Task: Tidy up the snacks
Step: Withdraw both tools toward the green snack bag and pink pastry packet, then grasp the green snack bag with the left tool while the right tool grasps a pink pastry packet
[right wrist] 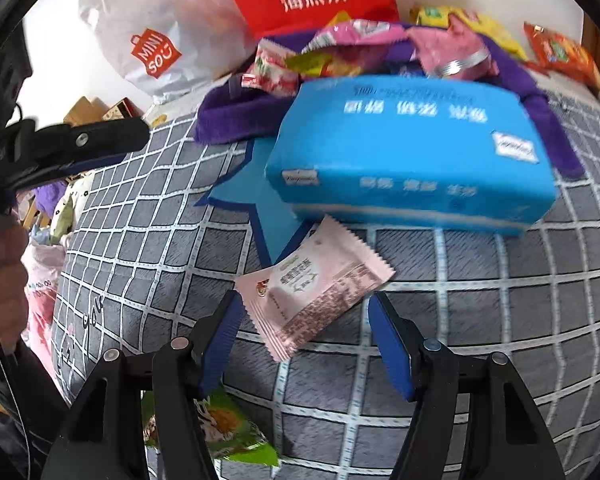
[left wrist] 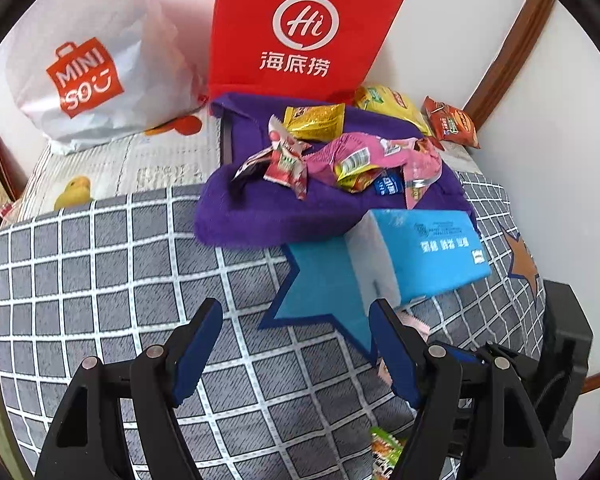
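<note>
Our right hand-held gripper (right wrist: 304, 320) is spread wide, its blue ribbed pads on either side of the pale pink snack packet (right wrist: 314, 290) without touching it. That packet lies flat on the checked bedspread (right wrist: 140, 240), just in front of the blue tissue pack (right wrist: 412, 152). Our left hand-held gripper (left wrist: 296, 324) is also spread and holds nothing; it hovers over the bedspread in front of the tissue pack's white end.

We judge the step in hand to be picking up this stray packet. The next move calls for lowering the pads to the bedspread and pinching the packet across its width.

The packet is a thin, glossy pillow of film with serrated ends, so it should crumple easily. A green packet (right wrist: 224, 428) lies further in front of the tissue pack, partly under the right gripper. Behind the tissue pack, crinkled foil and plastic wrappers (left wrist: 340, 156) are heaped on a fuzzy purple cloth (left wrist: 260, 216), with a red bag (left wrist: 300, 28) standing beyond them.
</note>
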The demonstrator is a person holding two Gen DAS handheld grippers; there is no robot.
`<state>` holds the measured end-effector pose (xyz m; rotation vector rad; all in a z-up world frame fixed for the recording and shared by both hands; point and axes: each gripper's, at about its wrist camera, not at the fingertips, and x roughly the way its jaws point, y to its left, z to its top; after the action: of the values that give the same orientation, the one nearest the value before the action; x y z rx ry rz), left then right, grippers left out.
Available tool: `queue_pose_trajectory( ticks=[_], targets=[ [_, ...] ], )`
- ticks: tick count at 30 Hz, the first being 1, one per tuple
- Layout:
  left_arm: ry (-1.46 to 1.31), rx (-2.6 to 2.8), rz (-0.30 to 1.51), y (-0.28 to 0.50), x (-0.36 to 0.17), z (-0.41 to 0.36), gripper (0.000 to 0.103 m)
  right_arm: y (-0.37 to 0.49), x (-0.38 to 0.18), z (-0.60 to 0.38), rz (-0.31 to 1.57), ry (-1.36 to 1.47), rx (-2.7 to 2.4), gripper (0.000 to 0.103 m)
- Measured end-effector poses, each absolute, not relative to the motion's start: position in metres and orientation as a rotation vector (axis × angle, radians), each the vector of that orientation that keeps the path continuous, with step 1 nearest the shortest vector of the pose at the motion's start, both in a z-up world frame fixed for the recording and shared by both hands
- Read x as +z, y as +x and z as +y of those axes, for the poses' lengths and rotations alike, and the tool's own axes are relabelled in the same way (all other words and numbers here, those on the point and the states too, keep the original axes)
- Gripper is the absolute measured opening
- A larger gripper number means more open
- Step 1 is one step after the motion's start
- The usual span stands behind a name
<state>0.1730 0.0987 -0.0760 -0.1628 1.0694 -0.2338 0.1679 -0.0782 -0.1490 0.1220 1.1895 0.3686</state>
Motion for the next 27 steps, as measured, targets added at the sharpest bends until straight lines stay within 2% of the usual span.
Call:
queue_pose_trajectory(
  ticks=[14,15,16,17,18,27],
  targets=[
    [-0.224,-0.2,1.098,0.155,-0.097,0.125,0.074,0.19,-0.159,-0.053,1.142,0.116,0.255,0.07],
    [-0.224,-0.199,1.101,0.154,-0.098,0.125,0.074,0.191,-0.159,-0.05,1.133,0.097,0.245,0.069],
    [-0.224,-0.198,1.105,0.153,-0.1,0.124,0.074,0.192,-0.16,-0.049,1.121,0.07,0.228,0.062],
    [-0.223,-0.198,1.107,0.152,-0.101,0.124,0.074,0.192,-0.16,-0.047,1.11,0.043,0.21,0.048],
    [-0.222,-0.199,1.11,0.15,-0.102,0.123,0.074,0.192,-0.161,-0.047,1.098,0.009,0.19,0.044],
    [-0.232,-0.248,1.14,0.132,-0.109,0.106,0.074,0.173,-0.146,-0.09,1.061,0.055,0.253,0.041]
  ],
)
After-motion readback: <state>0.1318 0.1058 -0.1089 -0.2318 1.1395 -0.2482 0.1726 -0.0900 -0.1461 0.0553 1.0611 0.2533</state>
